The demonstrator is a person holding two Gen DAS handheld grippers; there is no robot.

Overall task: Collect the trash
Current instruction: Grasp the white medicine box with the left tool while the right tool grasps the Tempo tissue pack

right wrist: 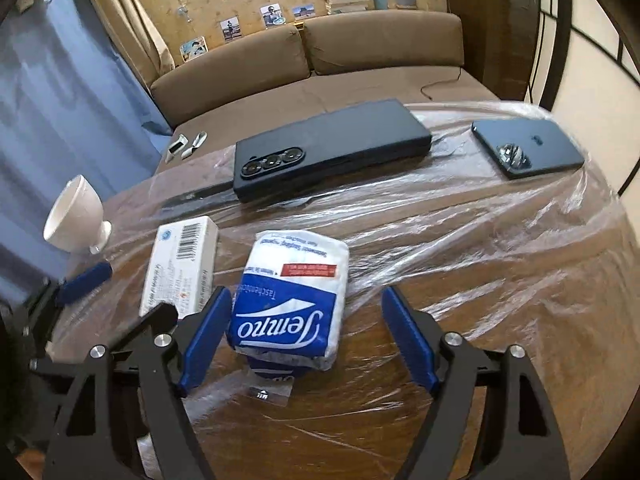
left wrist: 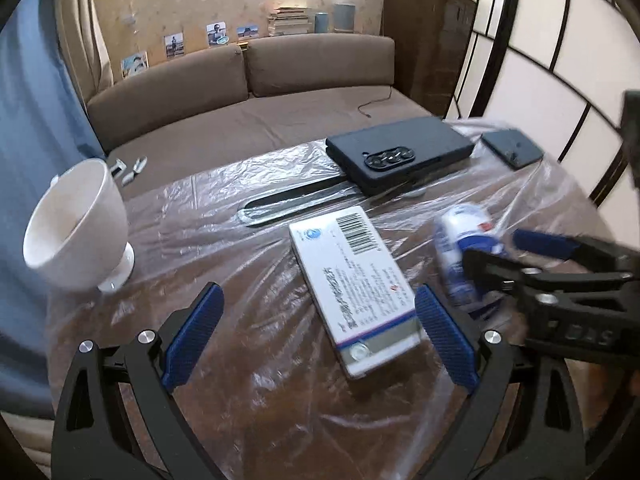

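Tissue pack (right wrist: 294,300) — white and blue soft plastic, "Tempo" printed on the blue panel, a small red label higher up, a loose clear flap trailing at its near end. Lies between the fingers of the right claw (right wrist: 307,334), nearer the left pad, jaws spread wide and not clamped on it. Seen from the left claw's camera as a blurred white-blue pack (left wrist: 466,252) just right of the right finger. Carton (left wrist: 354,286) — white, flat, barcode at the far end, dense small print, a blue-red stripe near the close end. Lies between the parted fingers of the left claw (left wrist: 318,334), angled toward the right pad, untouched. Cup (left wrist: 76,224), white and tipped, left of the left claw. Two dark phones (right wrist: 332,150) (right wrist: 528,146) further ahead on the plastic-wrapped table (right wrist: 500,260).
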